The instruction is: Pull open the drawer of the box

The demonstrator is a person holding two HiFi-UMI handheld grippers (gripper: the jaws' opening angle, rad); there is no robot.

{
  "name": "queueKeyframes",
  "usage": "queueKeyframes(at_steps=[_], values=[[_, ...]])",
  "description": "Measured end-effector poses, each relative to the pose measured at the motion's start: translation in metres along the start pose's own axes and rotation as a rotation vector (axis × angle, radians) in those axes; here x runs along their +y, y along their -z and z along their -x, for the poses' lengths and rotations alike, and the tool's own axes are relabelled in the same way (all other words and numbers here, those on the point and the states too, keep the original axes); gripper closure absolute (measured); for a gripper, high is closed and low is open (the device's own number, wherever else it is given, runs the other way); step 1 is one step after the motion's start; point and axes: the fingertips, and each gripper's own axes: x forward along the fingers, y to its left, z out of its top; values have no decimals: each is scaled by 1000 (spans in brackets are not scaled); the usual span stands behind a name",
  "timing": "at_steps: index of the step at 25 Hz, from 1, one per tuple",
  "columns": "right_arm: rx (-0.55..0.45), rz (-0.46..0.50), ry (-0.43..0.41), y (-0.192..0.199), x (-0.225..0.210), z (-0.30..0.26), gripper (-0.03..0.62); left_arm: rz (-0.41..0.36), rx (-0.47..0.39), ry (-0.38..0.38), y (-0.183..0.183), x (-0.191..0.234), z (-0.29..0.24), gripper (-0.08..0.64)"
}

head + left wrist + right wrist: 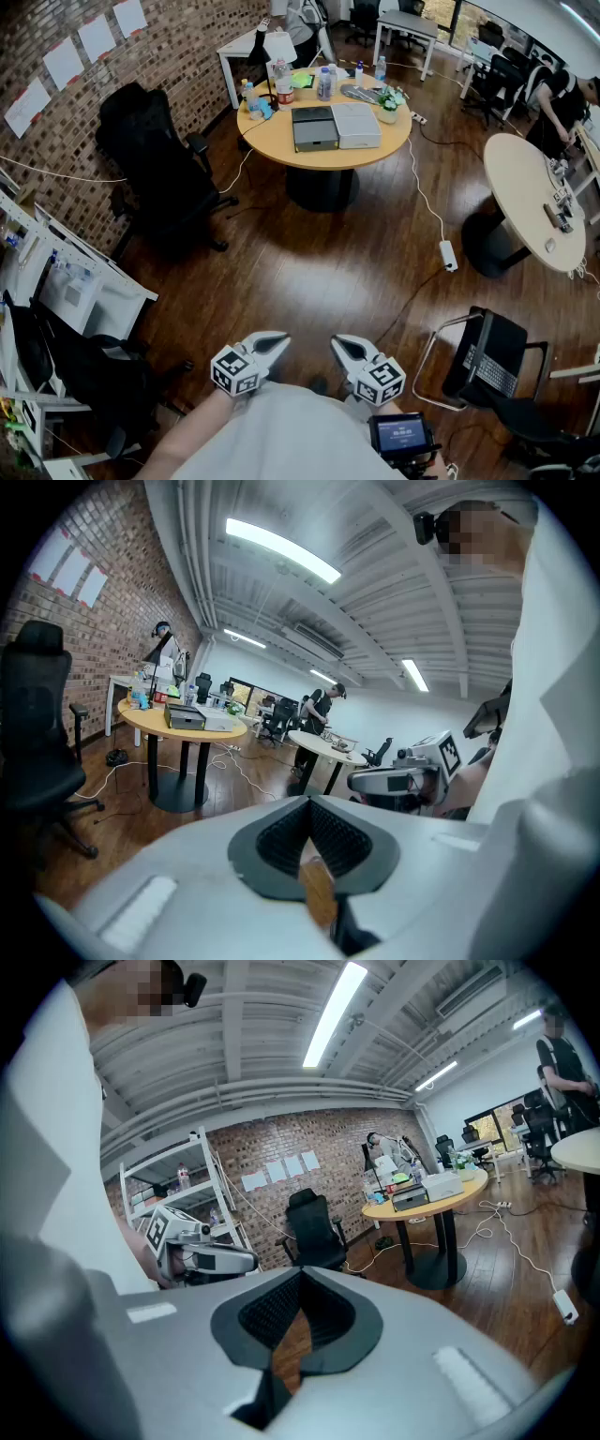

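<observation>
Left gripper (274, 343): bottom of the frame, right up against the person's shirt (281, 441), fingers closed with nothing between them.
Right gripper (341, 346): just beside the left one, fingers also closed and empty.
Boxes: dark grey box (314, 128) and paler box (356, 125) sit side by side on the round tabletop (277, 141), upper middle of the frame, well apart from both grippers.
Office chair (150, 169): left of the tabletop, by the brick wall.
</observation>
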Motion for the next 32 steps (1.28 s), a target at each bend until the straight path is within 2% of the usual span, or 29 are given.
queueKeyframes(at_steps=[3,8,15,19,24,32], values=[[17,-23,15,3,-10,-3,586,22,13,8,2,4,-2,554],[46,-9,52,-8,-40,-32,586,52,22,29,-3,43,-23,554],[94,46,114,-49,-80,-83,586,42,3,118,-49,109,-64,554],[143,109,137,-70,-99,-118,586,50,-5,156,-70,149,-71,554],[200,196,137,-94,-119,-162,586,57,-4,159,-85,204,-69,554],[206,159,161,-121,-152,-201,586,84,-13,130,-105,259,-73,554]])
